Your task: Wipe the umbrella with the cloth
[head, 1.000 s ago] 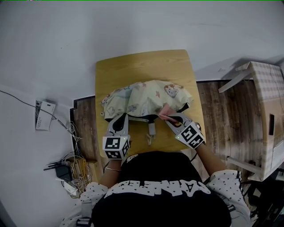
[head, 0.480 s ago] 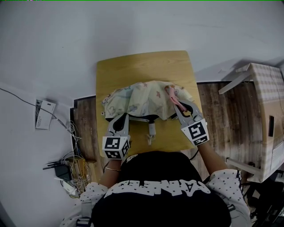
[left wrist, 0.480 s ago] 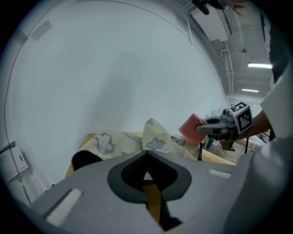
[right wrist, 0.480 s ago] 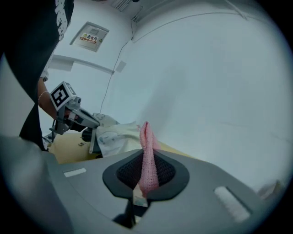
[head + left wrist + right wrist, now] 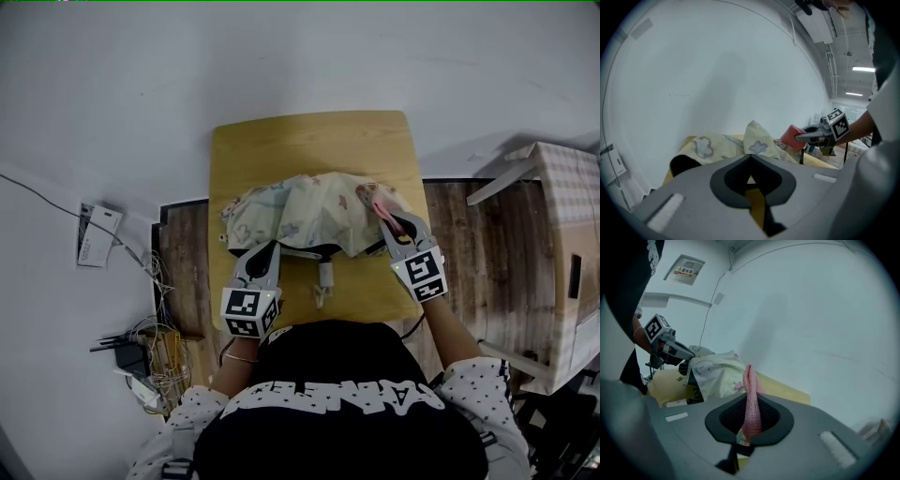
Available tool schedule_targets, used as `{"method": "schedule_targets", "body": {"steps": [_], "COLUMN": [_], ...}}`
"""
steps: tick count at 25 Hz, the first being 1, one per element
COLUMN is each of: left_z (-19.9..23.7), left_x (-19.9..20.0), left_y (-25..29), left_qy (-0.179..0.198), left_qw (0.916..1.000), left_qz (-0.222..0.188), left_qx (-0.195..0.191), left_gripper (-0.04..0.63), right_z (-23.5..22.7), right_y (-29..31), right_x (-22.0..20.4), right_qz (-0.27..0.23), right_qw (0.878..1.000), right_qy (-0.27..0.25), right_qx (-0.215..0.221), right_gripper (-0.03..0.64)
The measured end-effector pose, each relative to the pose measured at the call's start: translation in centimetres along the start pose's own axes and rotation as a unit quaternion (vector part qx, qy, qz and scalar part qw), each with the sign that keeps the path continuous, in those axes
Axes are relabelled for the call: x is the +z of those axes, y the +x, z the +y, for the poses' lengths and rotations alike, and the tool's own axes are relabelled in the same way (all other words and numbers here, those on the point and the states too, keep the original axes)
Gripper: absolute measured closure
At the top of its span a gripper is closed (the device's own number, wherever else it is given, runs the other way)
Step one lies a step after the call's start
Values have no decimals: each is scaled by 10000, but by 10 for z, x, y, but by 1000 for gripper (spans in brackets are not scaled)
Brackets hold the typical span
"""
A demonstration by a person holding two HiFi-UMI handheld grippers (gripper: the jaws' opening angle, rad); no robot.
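The umbrella (image 5: 314, 211), half-collapsed with its pale printed canopy bunched up, lay across the middle of the tabletop (image 5: 309, 145), its short handle (image 5: 325, 275) pointing back toward the person. The left hand-held gripper (image 5: 270, 247) sat with its jaws together at the canopy's near left edge; whether any fabric was caught between them could not be told. The right hand-held gripper (image 5: 394, 222) was clamped on the pink cloth (image 5: 380, 201), which stood up out of its jaws against the canopy's right end. The bunched canopy lay between the two grippers, and the handle sat in the gap in front of the person.

Beyond the umbrella the far half of the tabletop was bare up to its far edge. The near strip held only the handle. The right gripper worked close to the tabletop's right edge.

The top was light yellow wood. A white wall (image 5: 281, 56) rose behind it, and a dark wooden floor (image 5: 478, 244) showed at both sides. A checked box (image 5: 572, 206) stood well off to the right. A tangle of cables (image 5: 150, 352) and a small white box (image 5: 96, 236) lay off to the left.
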State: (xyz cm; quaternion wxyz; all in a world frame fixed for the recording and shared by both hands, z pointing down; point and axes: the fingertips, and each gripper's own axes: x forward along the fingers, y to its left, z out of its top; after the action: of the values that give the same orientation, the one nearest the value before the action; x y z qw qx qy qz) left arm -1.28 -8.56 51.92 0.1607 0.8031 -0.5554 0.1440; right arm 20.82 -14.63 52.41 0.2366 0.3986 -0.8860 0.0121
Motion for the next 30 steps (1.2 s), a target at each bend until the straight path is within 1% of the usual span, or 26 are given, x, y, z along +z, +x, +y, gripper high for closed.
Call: {"method": "schedule_targets", "body": {"steps": [10,13,17,23,27,28,29,30], "left_z": [0,1,0,-8,-12,-13,-14,-15], "left_x": [0,0,2,6,13,15,18,20], "left_y": [-1,-1,-2,-3,-6,-7,-7,-7], "left_qy": [4,-19,38,89,99,102,101,100], "left_qw": [10000,10000,9999,9996,9991,9990,9989,9987], "left_qz": [33,32,-22,-62,-200,-236,-272,-313], "left_qx": [-88,-90,-127,-275,-350,-361,-373,-387], "left_gripper": [595,595,595,594,591,580,550,537], "right_z": [40,48,48,39,39,39,38,37], "right_y": [2,2,2,-3,-5,-6,-6,-6], "right_x": [-24,-27,-24,-9,2,5,8,11], "right_qz": [373,436,378,126,-45,-96,-151,-206], "right_qw": [9972,9961,9966,9979,9977,9976,9974,9972], "right_qy": [11,26,93,307,416,443,472,502], "right_qx": [646,762,724,562,536,532,527,519], "right_gripper": [583,583,583,583,583,583,583,583]}}
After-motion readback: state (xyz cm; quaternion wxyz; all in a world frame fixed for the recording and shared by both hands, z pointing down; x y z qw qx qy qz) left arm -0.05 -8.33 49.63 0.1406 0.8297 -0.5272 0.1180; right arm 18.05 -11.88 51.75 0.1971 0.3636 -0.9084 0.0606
